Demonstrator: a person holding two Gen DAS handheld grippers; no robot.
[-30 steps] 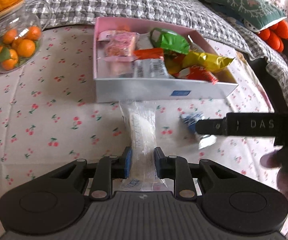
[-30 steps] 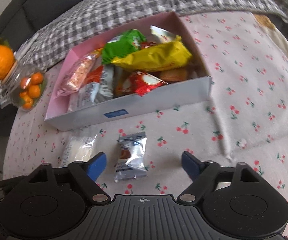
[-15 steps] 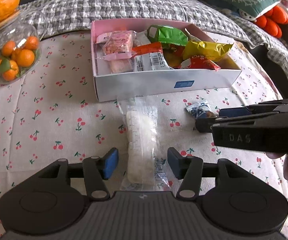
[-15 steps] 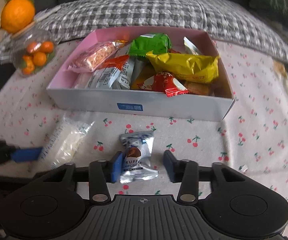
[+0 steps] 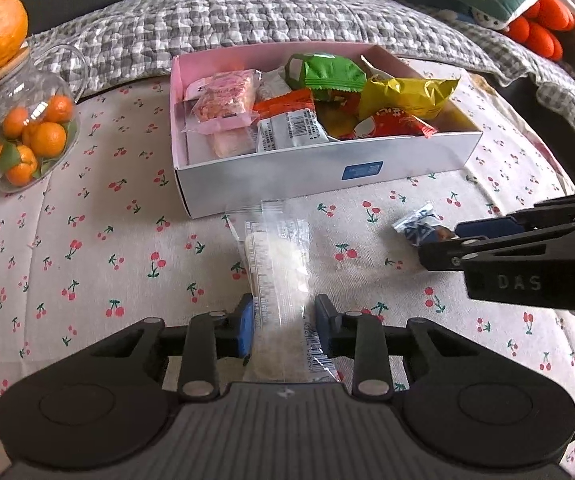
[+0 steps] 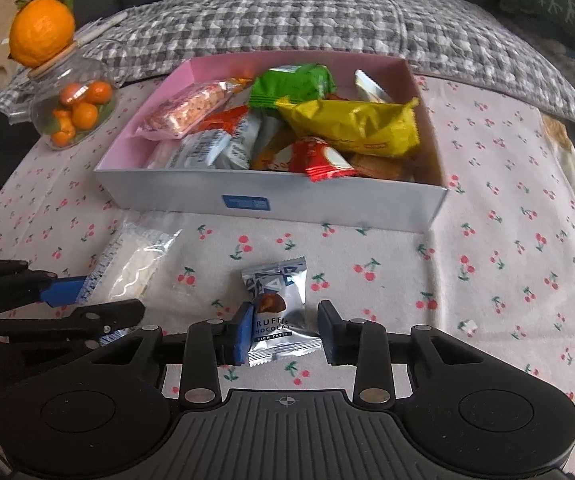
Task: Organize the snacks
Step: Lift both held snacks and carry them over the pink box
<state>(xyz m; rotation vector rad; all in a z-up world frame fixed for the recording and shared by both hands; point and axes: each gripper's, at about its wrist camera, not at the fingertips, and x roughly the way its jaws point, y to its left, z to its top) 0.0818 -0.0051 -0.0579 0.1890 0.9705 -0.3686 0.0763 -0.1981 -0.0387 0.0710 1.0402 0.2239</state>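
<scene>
Left wrist view: the snack box (image 5: 327,168) sits far across the cherry-print tablecloth (image 5: 87,264), and the clear rice-cake packet (image 5: 277,272) lies just near of its front wall, long axis running near-to-far, straight into the left gripper (image 5: 285,330). Its jaws are closing on the packet's near end, the blue pads at the wrapper's edges without visibly squeezing it. To the right, the small truffle chocolate packet (image 6: 277,312) lies well short of the box, standing lengthwise between the right gripper (image 6: 283,334) fingers, whose jaws are also closing, with a sliver of gap on each side. Each hand is nearest its own snack. Half a second ago the left jaws stood wider; a second ago the right ones gaped.
</scene>
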